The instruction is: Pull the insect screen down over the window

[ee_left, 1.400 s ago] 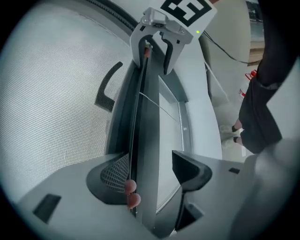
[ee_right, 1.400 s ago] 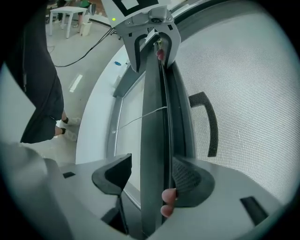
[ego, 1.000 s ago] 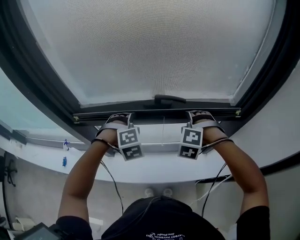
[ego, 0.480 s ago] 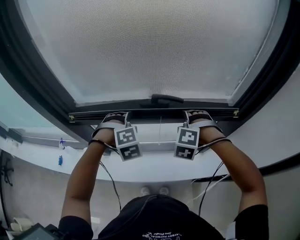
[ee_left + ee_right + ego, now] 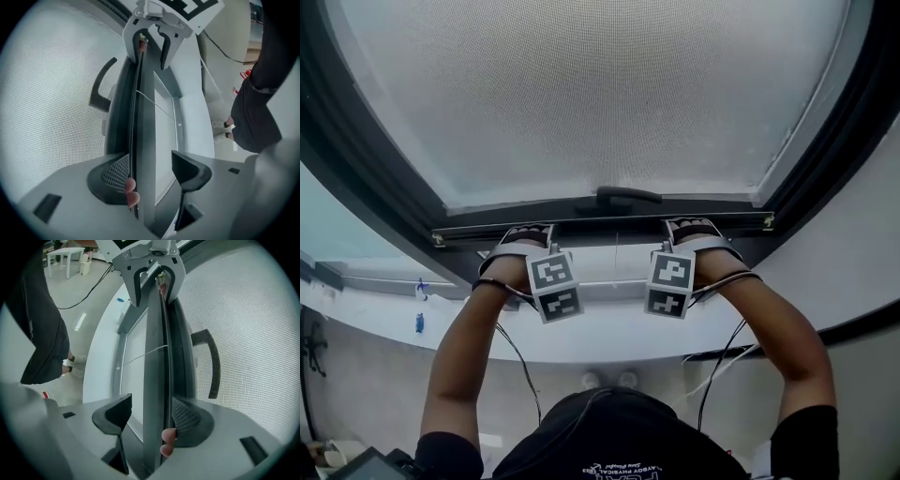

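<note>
Left gripper (image 5: 150,176) and right gripper (image 5: 152,416) each straddle the insect screen's bottom bar (image 5: 591,230). Their jaws are apart, with one pad against the bar and the other standing off it. The mesh (image 5: 600,94) covers most of the window, and the bar sits low, near the white ledge (image 5: 600,333). Pulling well likely means drawing both ends down evenly, keeping the bar level in its side tracks.

Bright room, white walls (image 5: 862,253), dark-framed window (image 5: 366,150).
Daylight glows through the window; a white sill (image 5: 609,336) runs below it, and a small white table (image 5: 65,251) stands on the pale floor (image 5: 89,284).
</note>
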Tool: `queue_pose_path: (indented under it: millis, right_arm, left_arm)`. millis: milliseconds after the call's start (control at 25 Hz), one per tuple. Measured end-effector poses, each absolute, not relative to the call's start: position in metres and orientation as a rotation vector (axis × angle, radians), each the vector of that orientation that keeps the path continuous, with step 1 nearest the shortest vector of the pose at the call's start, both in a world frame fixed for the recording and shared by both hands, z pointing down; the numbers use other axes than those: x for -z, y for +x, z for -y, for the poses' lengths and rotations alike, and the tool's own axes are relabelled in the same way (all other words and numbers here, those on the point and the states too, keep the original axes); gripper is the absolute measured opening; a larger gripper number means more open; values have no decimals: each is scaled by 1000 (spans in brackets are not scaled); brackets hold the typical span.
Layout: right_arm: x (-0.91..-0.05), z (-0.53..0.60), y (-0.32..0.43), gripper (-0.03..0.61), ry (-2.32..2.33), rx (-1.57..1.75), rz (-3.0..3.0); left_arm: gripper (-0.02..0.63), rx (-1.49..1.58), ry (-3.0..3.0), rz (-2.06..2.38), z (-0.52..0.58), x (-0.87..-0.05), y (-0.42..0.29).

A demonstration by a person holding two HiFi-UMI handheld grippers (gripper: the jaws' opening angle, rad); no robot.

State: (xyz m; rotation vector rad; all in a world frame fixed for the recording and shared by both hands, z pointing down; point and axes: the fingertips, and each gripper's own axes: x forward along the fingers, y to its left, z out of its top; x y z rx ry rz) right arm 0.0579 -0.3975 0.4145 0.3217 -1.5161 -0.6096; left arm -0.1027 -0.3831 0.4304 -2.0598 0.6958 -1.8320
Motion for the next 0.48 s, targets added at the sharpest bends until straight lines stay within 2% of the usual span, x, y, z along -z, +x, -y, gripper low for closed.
queue_pose_path:
  millis: [480]
  right_arm:
    - [-429,411,59,262,392,670,1480]
  left_arm:
    - [267,1774,-2018,-764,391,-440,-108]
